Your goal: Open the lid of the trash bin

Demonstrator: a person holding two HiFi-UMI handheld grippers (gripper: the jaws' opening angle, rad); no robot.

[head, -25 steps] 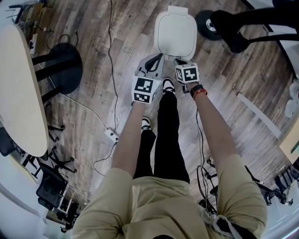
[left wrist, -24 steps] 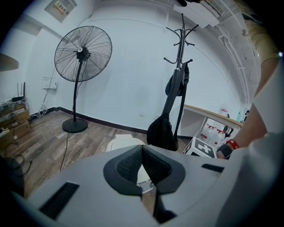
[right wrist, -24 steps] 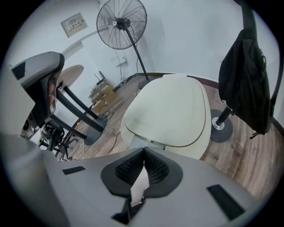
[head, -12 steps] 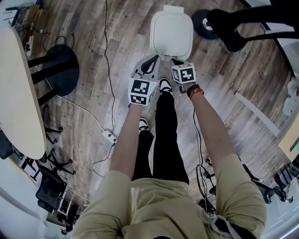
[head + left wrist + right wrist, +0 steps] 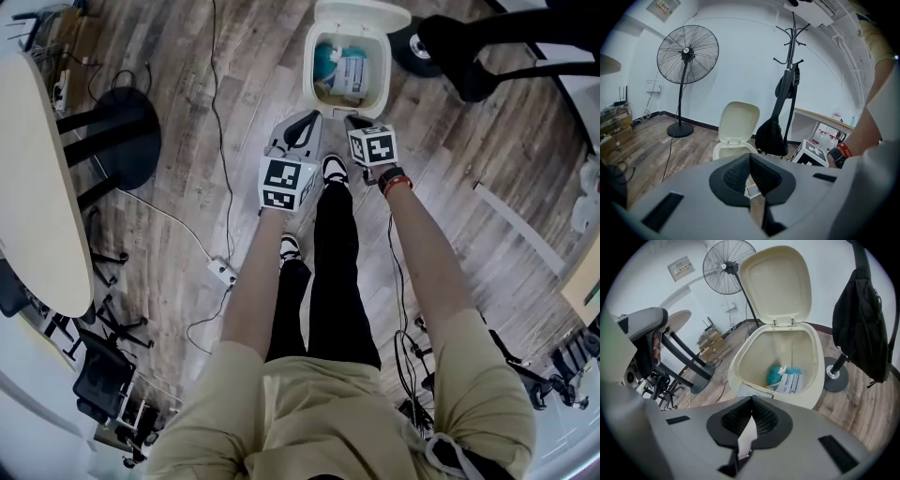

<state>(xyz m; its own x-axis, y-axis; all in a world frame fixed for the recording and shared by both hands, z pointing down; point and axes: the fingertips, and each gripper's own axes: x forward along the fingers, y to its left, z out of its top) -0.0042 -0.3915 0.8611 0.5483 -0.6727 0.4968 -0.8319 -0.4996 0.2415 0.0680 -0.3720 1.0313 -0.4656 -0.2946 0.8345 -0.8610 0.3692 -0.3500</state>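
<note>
A floor (image 5: 187, 197) of grey-brown wooden planks is seen throughout. A cream trash bin (image 5: 310, 75) is stood on it, with its lid (image 5: 361, 11) raised. Just right of the bin a black round stand base (image 5: 412, 47) is planted, and well to the left a black disc foot (image 5: 131, 136). Thin cables (image 5: 225, 141) are trailed over the planks to a small white block (image 5: 223, 272), possibly a power plug. Black-and-white shoes (image 5: 336, 170) are set near the bin.
</note>
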